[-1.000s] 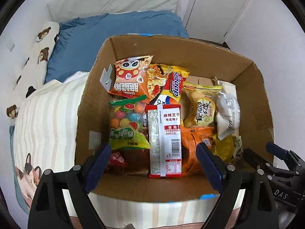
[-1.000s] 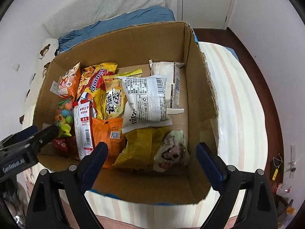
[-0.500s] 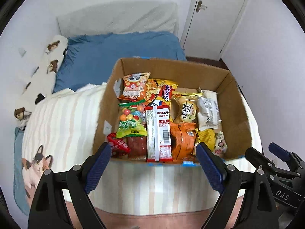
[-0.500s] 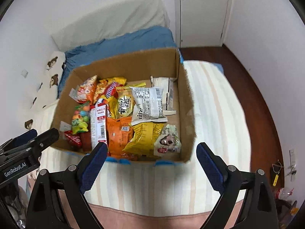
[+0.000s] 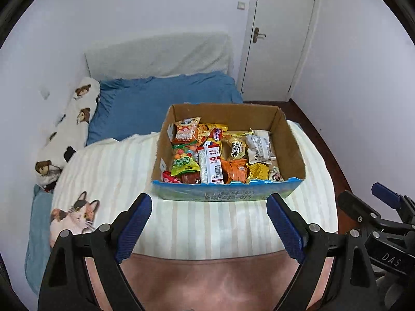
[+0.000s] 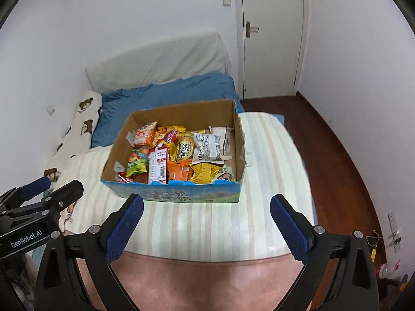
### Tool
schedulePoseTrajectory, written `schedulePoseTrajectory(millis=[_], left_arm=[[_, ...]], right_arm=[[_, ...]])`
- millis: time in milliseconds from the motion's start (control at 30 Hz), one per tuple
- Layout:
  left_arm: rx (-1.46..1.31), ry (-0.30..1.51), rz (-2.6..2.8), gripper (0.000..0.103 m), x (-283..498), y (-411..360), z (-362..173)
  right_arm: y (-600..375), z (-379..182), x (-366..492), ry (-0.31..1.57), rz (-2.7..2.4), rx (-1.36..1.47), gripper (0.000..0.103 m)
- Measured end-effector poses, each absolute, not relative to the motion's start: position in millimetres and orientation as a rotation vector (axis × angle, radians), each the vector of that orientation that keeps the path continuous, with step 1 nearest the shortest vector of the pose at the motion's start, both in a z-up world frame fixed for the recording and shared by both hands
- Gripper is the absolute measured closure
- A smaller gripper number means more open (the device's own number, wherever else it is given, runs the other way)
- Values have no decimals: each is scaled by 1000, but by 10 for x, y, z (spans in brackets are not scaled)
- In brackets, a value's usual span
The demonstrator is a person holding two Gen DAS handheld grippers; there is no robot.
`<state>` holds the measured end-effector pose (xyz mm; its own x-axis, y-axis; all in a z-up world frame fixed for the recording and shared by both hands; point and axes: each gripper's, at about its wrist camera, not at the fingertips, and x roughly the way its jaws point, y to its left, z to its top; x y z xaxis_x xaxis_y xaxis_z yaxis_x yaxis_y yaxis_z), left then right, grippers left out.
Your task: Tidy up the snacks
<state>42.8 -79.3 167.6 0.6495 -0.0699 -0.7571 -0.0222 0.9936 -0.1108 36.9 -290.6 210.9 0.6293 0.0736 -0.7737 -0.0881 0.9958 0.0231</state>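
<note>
An open cardboard box with a blue printed front stands on the striped bed cover; it also shows in the right wrist view. It holds several snack packs: a green candy bag, a red-and-white carton, an orange pack, a white pack and yellow packs. My left gripper is open and empty, well short of the box. My right gripper is open and empty, also short of the box.
The bed has a striped cover with a cat print, a blue sheet and a bear-print pillow. A white door and wooden floor lie to the right. A pink edge runs below the grippers.
Both grippers have pulled back and up from over the box; the box now looks small and far. Both stay open and empty. The snacks have not moved.
</note>
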Motion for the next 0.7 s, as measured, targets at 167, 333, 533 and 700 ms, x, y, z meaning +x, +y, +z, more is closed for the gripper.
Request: schedulePoseTrajectory(millis=[167,333,533,700], left_arm=[[-100,823,-19,12,89,-803,1833],[-88,782,10,0,-139,-798,1974],[-95,711,27,0,-356,-778,2107],[-93,715,32,0,-375,-792,2108]], right_arm=[[-2910,2377,-2,838,101,-18,2],[-2948,2582,-275,798,102,-20,1],[-2962,2753,-520,743,92,-45,0],[-2967,2825,-556,724,97,-49,0]])
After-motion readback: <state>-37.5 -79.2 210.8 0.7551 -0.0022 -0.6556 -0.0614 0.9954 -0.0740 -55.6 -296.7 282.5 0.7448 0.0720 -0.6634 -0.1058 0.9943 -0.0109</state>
